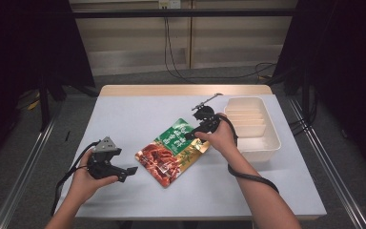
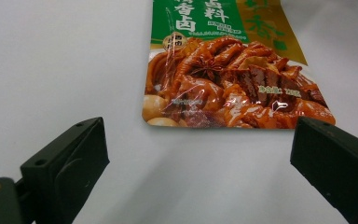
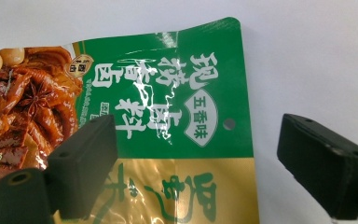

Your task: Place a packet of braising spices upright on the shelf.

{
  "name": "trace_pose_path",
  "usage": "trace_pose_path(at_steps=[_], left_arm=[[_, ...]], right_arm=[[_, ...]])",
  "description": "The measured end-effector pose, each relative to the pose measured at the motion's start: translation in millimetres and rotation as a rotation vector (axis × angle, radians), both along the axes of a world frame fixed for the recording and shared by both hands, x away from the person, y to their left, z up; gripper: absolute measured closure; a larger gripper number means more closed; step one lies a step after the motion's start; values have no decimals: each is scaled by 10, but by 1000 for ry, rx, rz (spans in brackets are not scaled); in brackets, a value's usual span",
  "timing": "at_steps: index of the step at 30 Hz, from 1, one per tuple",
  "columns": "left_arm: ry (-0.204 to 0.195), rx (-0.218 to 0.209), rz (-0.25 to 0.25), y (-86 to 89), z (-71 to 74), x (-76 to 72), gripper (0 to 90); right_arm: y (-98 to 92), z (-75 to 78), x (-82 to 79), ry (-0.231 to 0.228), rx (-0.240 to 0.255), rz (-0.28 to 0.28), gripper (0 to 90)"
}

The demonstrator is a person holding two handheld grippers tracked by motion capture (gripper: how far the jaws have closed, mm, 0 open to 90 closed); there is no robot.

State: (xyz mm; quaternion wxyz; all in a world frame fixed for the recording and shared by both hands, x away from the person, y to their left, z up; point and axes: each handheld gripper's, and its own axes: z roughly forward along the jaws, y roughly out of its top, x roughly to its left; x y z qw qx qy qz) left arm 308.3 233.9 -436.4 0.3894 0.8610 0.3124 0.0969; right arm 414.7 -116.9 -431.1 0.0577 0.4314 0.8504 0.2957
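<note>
A flat food pouch (image 1: 174,150) lies on the white table, green and gold at its far end, with a picture of braised meat at the near end. My left gripper (image 1: 127,172) rests just left of the pouch's near end, jaws open and nothing between them. Its own view has the picture end of the pouch (image 2: 228,79) lying beyond the open left gripper (image 2: 200,158). My right gripper (image 1: 192,133) hovers at the green far end, open. In its view the right gripper (image 3: 196,154) straddles the pouch's (image 3: 168,116) side edge, one jaw over the foil and one over bare table.
A cream plastic tray (image 1: 271,138) with divider slots stands at the table's right, close behind my right hand. Bare table top (image 1: 124,114) stretches to the left and along the front edge. Cables trail from both grippers.
</note>
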Motion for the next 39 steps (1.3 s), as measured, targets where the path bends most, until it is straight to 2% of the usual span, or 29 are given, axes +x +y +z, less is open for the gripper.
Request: trace_pose_path(at_steps=[6,7,9,11,16,18,20,22,26,30,36,39], left_arm=[[-5,7,0,5,9,1,37],[-5,6,-1,5,10,0,37],[-5,5,-3,5,11,0,37],[-3,1,-8,0,9,-2,37],[-2,-2,-12,-5,12,-6,37],[-8,-17,-12,-9,4,-7,37],[-18,5,-12,0,15,-9,37],[-4,1,-13,1,16,-15,37],[-11,-17,-9,-2,6,-18,38],[-10,-13,-5,-2,8,-24,38],[-9,-11,-6,-2,9,-24,38],[-11,-11,-6,5,18,-24,38]], right_arm=[[37,-79,88,12,-14,1,147],[37,-109,115,22,6,-2,164],[40,-123,121,32,15,-18,164],[44,-157,145,40,18,-10,175],[60,-213,169,40,-4,-10,182],[55,-227,187,41,-5,-12,195],[41,-255,218,50,1,-19,196],[35,-261,225,49,-2,-19,197],[52,-322,217,57,-21,-10,204],[53,-350,213,56,-30,-2,209],[29,-355,222,64,-9,-10,250],[21,-364,223,60,-15,-4,278]])
